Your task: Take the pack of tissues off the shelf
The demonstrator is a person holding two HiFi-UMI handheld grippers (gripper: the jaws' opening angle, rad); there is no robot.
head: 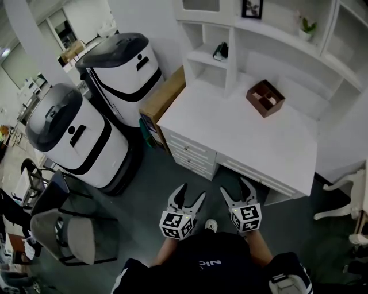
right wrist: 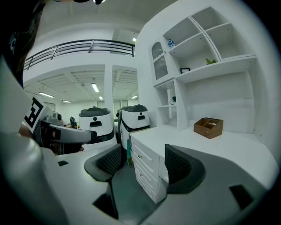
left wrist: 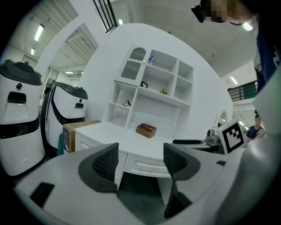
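Left gripper: jaws stand apart with nothing between the ribbed dark pads; held low in front of the person, short of the desk.
Right gripper: jaws likewise spread and empty; just beside the left gripper in the head view, where the right gripper also points toward the desk's drawer front.
Marker cubes: one black-and-white cube on each gripper, close to the person's dark top.
Wide white desk with drawers: just ahead of both grippers, not touched by either.
Brown wooden box with a divider: on the desktop near the back, well apart from the grippers.
Tall white shelf unit: stands on the back of the desk.
Small blue-and-white pack: in the top row of the shelf unit, in the compartment just right of the arched door; too small to say for sure that it is the tissues.
Small dark object: in a low left cubby; too small to identify.
Small black picture frame: on the long middle shelf.
Green plant in a white pot: on the same shelf, further right.
Tan cardboard box: against the desk's left end.
Two bulky white-and-black machines: left of the cardboard box, side by side.
Dark grey floor: under the grippers.
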